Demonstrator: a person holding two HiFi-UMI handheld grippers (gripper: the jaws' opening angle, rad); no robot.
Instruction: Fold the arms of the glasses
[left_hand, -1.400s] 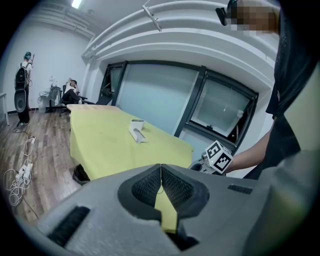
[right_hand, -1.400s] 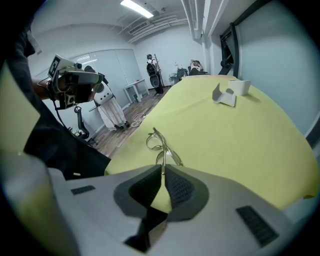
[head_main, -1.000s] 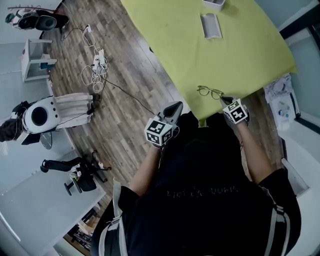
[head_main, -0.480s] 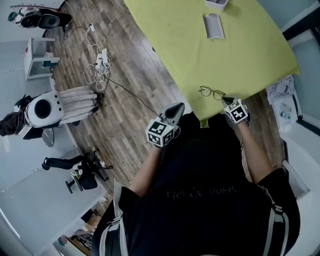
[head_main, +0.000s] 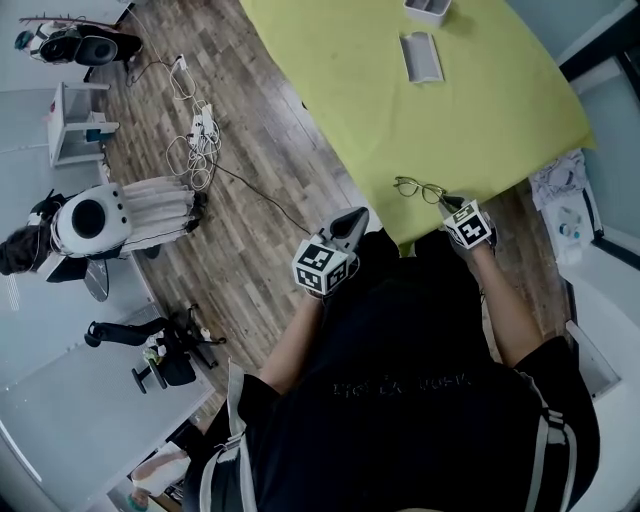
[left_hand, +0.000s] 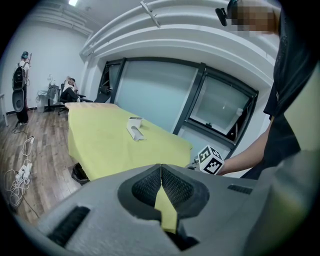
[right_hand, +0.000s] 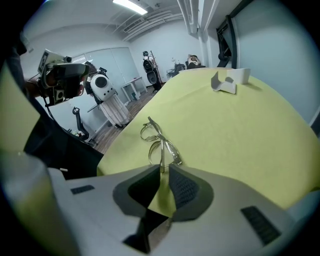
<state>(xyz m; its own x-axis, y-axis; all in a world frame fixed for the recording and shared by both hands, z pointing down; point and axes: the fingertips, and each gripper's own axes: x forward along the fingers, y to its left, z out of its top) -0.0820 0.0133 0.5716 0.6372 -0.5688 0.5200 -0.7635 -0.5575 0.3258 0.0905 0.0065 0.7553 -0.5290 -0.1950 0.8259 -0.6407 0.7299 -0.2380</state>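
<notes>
Thin metal-rimmed glasses (head_main: 420, 187) lie on the yellow tablecloth (head_main: 450, 120), close to its near edge. In the right gripper view the glasses (right_hand: 159, 145) sit just ahead of the jaws, and one arm runs back into the narrow gap between the pads. My right gripper (head_main: 447, 203) (right_hand: 163, 170) is shut on that arm's end. My left gripper (head_main: 352, 218) (left_hand: 160, 167) hangs off the table's near-left edge over the floor. Its pads touch and hold nothing.
An open white glasses case (head_main: 421, 55) (right_hand: 229, 80) (left_hand: 135, 129) lies farther back on the cloth, with a white box (head_main: 427, 7) behind it. Cables (head_main: 195, 135) and a white machine (head_main: 100, 220) are on the wooden floor to the left. My body fills the bottom of the head view.
</notes>
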